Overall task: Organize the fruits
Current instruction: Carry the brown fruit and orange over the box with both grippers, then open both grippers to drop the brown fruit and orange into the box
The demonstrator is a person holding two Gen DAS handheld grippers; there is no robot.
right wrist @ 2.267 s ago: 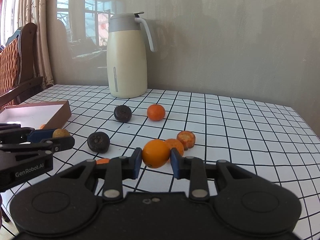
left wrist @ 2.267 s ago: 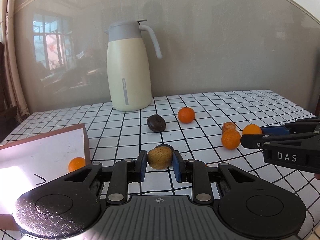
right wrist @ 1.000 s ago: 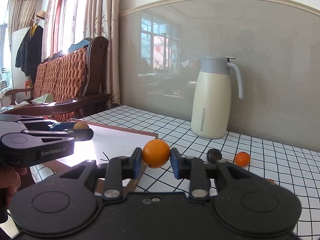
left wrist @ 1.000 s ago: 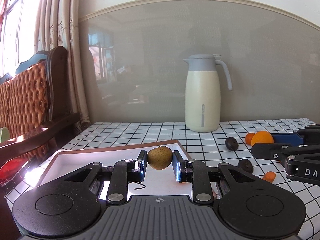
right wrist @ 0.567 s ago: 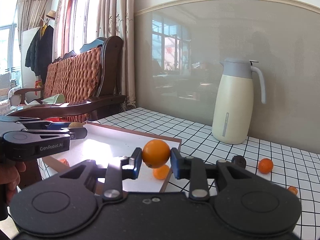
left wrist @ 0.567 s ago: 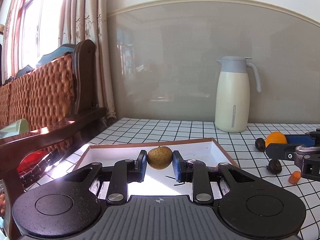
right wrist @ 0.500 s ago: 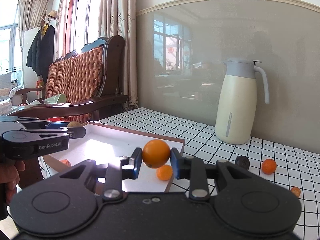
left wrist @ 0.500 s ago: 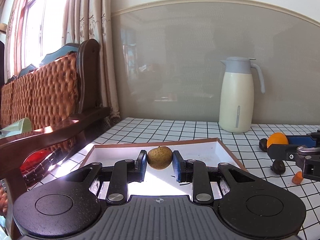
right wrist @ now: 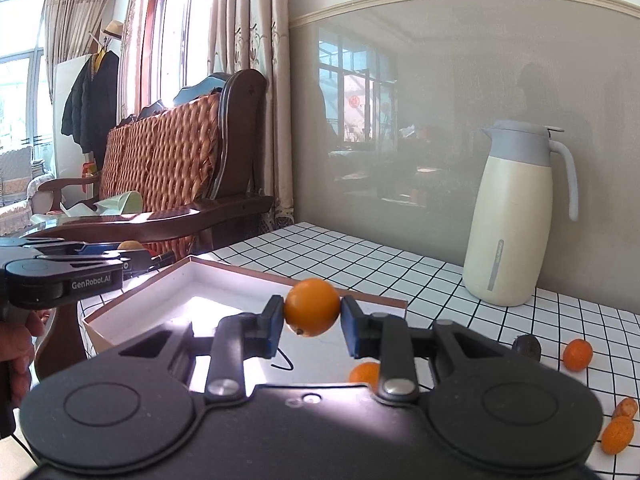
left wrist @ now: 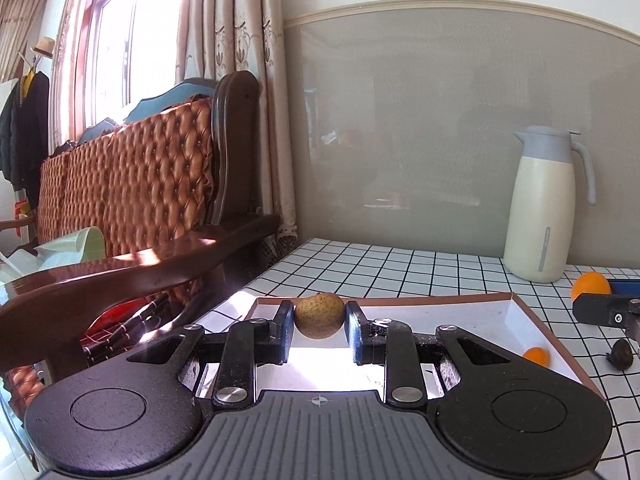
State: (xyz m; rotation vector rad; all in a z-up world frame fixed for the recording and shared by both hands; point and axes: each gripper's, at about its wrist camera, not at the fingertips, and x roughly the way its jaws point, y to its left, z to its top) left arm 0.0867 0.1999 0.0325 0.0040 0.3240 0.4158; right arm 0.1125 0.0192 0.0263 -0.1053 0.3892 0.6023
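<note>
Checked table (left wrist: 400, 268); both grippers nearly level over white tray (left wrist: 480, 316): left gripper (left wrist: 319, 330) jaws clamp brown fruit (left wrist: 319, 315), right gripper (right wrist: 312, 330) jaws clamp orange (right wrist: 312, 307).

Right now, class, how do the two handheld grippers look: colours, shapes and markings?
Both are matte black with two round discs, ribbed centre, silver rivets and blue finger pads. The left gripper reads "GenRobot.AI" in white on its side in the right wrist view. The right gripper matches; no cables or sleeves are visible.
</note>
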